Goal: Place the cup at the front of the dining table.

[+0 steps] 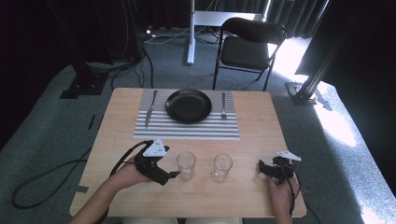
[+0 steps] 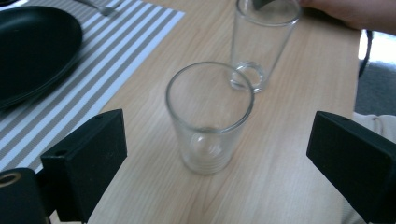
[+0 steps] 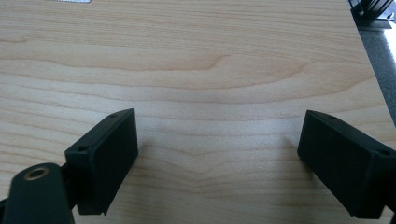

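— Near the black round plate, on its near side: clear tapered drinking glass, upright, standing between left gripper jaws, spread wide, not touching.

— Light, rigid, slippery, breakable. Best gripped mid-wall, gently. Right gripper spread too, empty.

glasses: 2 | plate: 1 | knife: 1 | fork: 1 | placemat: 1 | chair: 1
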`<state>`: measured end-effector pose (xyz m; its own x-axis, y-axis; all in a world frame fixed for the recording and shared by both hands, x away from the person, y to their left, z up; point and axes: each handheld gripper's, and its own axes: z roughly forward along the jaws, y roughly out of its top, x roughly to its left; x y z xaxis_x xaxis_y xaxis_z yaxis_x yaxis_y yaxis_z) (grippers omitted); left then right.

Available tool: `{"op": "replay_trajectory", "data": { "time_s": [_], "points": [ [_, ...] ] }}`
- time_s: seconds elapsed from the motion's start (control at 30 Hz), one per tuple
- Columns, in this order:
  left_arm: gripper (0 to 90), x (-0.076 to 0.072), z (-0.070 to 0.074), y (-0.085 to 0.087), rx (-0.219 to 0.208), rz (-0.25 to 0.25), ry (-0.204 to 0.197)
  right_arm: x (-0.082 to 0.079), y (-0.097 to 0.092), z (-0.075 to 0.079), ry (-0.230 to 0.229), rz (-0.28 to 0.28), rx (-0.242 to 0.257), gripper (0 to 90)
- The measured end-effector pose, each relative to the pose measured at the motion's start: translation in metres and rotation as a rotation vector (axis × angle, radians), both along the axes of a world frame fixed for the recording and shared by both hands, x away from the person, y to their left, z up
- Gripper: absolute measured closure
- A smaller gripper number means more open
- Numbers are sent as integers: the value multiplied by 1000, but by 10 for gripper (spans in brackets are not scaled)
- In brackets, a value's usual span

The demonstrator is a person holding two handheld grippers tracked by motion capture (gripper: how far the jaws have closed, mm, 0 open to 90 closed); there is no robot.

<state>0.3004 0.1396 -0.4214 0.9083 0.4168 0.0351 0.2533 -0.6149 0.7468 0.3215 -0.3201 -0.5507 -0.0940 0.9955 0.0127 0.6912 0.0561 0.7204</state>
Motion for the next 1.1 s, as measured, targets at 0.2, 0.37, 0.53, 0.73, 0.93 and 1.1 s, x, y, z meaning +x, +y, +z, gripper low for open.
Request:
{"op": "replay_trajectory", "data": {
  "time_s": [0.2, 0.37, 0.53, 0.73, 0.93, 1.1],
  "points": [
    [54, 5, -1, -15, -8, -27, 14, 0, 0, 0, 0, 0, 0, 117],
    [54, 9, -2, -23, -3, -33, 20, 0, 0, 0, 0, 0, 0, 116],
    [54, 10, -1, -34, 1, -54, 17, 0, 0, 0, 0, 1, 0, 117],
    [54, 13, -3, -49, 16, -77, 20, 0, 0, 0, 0, 0, 0, 117],
    [53, 15, -3, -59, 42, -86, 15, 0, 0, 0, 0, 0, 0, 117],
    [54, 16, -4, -67, 64, -91, 12, 0, 0, 0, 0, 1, 0, 117]
  ]
}}
